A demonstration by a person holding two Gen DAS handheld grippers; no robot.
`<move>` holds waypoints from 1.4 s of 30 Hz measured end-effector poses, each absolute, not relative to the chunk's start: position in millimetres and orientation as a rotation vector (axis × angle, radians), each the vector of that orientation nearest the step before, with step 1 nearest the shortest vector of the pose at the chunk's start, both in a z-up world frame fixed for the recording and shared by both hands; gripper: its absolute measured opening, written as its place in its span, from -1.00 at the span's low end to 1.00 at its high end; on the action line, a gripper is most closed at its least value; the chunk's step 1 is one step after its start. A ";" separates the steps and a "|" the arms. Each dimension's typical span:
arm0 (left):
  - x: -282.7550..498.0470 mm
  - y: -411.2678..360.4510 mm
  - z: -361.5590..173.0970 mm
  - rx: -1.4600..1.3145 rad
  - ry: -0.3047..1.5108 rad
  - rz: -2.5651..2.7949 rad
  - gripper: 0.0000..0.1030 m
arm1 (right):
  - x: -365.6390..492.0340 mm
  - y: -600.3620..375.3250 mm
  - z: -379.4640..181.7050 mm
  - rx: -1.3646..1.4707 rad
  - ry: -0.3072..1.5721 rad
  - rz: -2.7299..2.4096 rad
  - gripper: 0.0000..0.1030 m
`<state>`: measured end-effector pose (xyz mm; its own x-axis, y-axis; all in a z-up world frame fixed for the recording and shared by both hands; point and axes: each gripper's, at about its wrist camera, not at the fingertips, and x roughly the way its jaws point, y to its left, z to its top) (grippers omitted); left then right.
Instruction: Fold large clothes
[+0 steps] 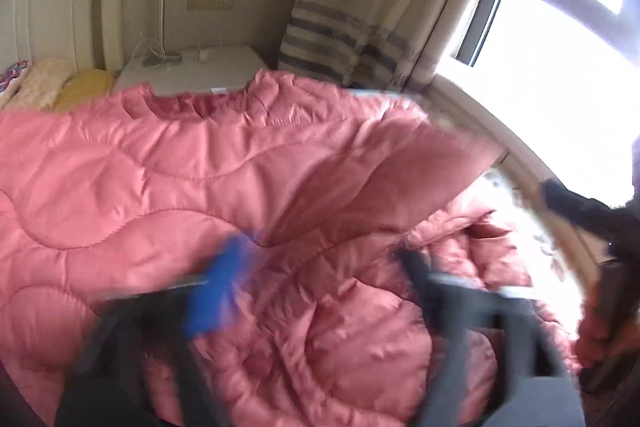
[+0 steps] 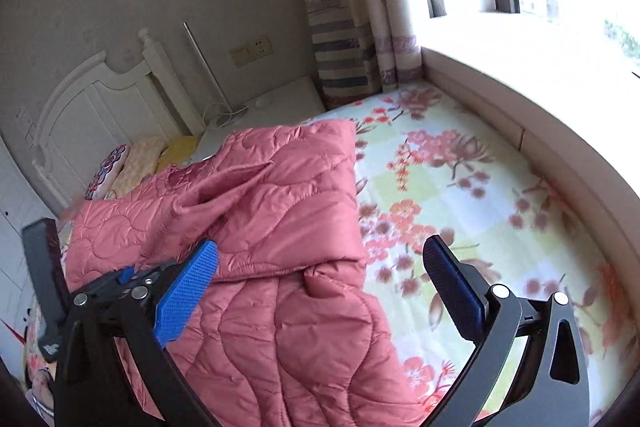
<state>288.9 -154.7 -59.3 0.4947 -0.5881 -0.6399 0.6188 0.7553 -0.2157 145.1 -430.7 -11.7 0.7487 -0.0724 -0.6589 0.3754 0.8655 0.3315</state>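
Note:
A large pink quilted jacket (image 2: pixel 256 227) lies partly folded on the floral bed sheet (image 2: pixel 460 187). In the left wrist view the jacket (image 1: pixel 200 167) fills most of the frame, with one panel raised and folded over. My left gripper (image 1: pixel 320 275) is open and blurred by motion, just above the jacket, holding nothing. My right gripper (image 2: pixel 320 279) is open and empty, hovering over the jacket's near right edge; its left finger (image 2: pixel 188 291) is over the fabric and its right finger (image 2: pixel 452 291) over the sheet. The other gripper shows at the left edge of the right wrist view (image 2: pixel 40 275).
A white headboard (image 2: pixel 92 115) and pillows (image 2: pixel 136 159) stand at the far left. A white nightstand (image 2: pixel 272 107) with a lamp and cables sits beside striped curtains (image 2: pixel 344 59). A padded window ledge (image 2: pixel 520 99) runs along the bed's right side.

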 end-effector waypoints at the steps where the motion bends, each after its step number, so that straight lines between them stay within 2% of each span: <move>1: 276.5 -135.0 -45.4 0.022 0.670 -0.710 0.95 | 147.0 -428.9 -14.3 0.485 0.693 -0.235 0.90; 4: 252.1 -97.9 -20.5 0.033 0.552 -0.658 0.96 | 155.0 -415.2 -15.7 0.509 0.702 -0.159 0.90; 7: 249.7 -57.7 -23.9 0.037 0.546 -0.563 0.96 | 164.4 -399.0 -12.3 0.507 0.709 -0.095 0.88; 8: 249.4 -48.9 -24.9 0.032 0.561 -0.535 0.95 | 168.0 -389.6 -9.2 0.481 0.704 -0.086 0.84; 10: 250.5 -22.3 -33.1 -0.019 0.617 -0.479 0.95 | 180.2 -365.2 -1.3 0.372 0.706 -0.069 0.54; 12: 252.4 -2.7 -42.0 -0.107 0.660 -0.461 0.95 | 191.5 -341.4 0.6 0.285 0.707 -0.054 0.50; 16: 256.6 15.7 -34.8 -0.151 0.646 -0.436 0.95 | 219.7 -307.5 -10.9 0.129 0.733 -0.036 0.50; 20: 278.1 14.5 -17.5 -0.059 0.608 -0.404 0.95 | 256.5 -299.6 -60.8 0.045 0.910 -0.099 0.51; 23: 308.2 18.3 -13.0 -0.101 0.627 -0.431 0.95 | 257.7 -296.8 -62.3 0.029 0.890 -0.111 0.52; 25: 328.1 20.1 -19.0 -0.163 0.652 -0.467 0.95 | 256.8 -298.2 -63.7 0.037 0.888 -0.103 0.53; 28: 360.1 25.1 -55.4 -0.191 0.763 -0.463 0.95 | 255.6 -298.2 -64.1 0.042 0.885 -0.099 0.53; 29: 368.6 26.1 -69.1 -0.196 0.812 -0.442 0.85 | 254.5 -297.8 -63.9 0.041 0.884 -0.096 0.53; 30: 373.2 28.4 -76.6 -0.204 0.832 -0.440 0.84 | 253.5 -297.6 -63.9 0.041 0.883 -0.089 0.54; 38: 395.7 71.3 -19.1 -0.455 0.721 -0.510 0.84 | 252.9 -301.8 -65.8 0.042 0.881 -0.085 0.57; 42: 437.2 67.4 -18.1 -0.439 0.777 -0.512 0.84 | 252.4 -301.8 -65.7 0.043 0.880 -0.084 0.58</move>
<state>437.2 67.4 -18.1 0.6037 -0.5824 -0.5443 0.2705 0.7920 -0.5474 252.4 -301.9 -65.7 0.6341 -0.0553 -0.7713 0.0911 0.9958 0.0035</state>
